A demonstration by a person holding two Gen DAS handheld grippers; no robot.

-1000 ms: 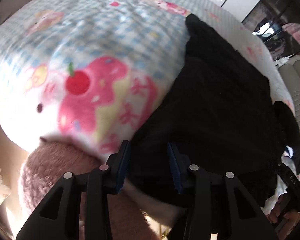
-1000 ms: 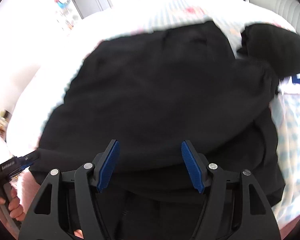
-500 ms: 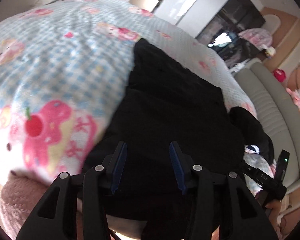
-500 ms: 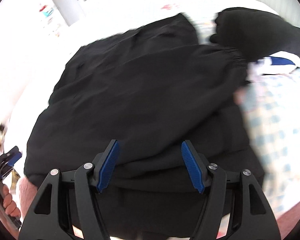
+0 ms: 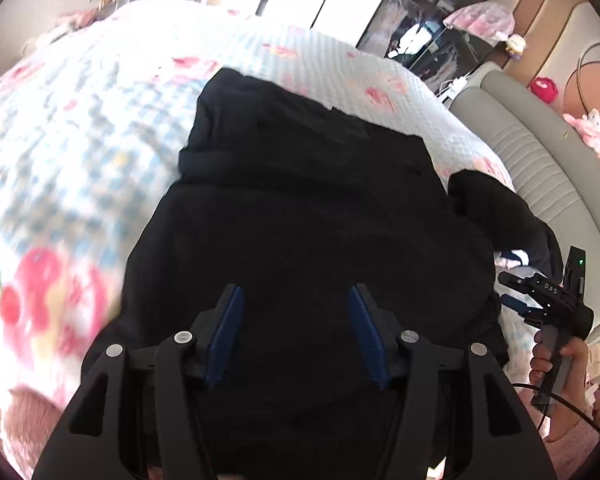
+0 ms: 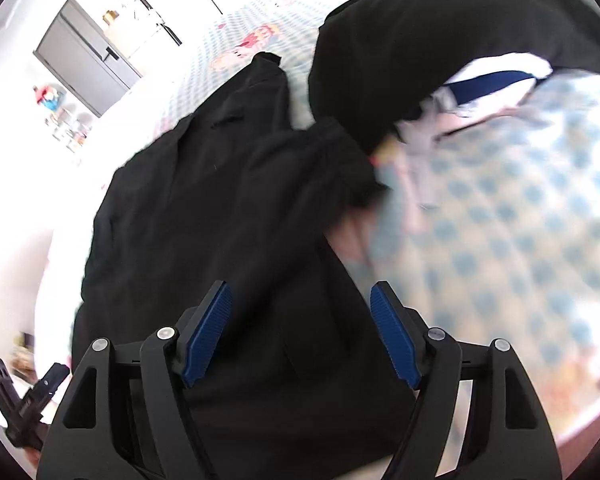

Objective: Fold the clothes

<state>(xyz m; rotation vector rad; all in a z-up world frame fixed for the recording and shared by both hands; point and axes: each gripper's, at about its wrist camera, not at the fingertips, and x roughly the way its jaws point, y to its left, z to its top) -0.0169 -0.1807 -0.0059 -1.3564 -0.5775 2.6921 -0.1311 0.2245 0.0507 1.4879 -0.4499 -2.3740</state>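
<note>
The only legible marking, seemingly "DAS", is printed in pale letters on the right gripper [image 5: 518, 306].

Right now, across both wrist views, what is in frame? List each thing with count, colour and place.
Black garment: one, black, spread flat on the bed, under both grippers.
Second dark garment: one, black, bunched beside the flat one, over a white and navy item.
Bedspread: one, blue-white check with pink cartoon prints, covering the bed.
Headboard: one, grey, padded, along the bed's far side.
Plush toy: one, pink, beyond the headboard.
Cabinet: one, grey, across the room.
Left gripper: black with blue pads, open, nothing between them.
Right gripper: same, open, empty.
Hand: one, holding the right gripper's handle.
</note>
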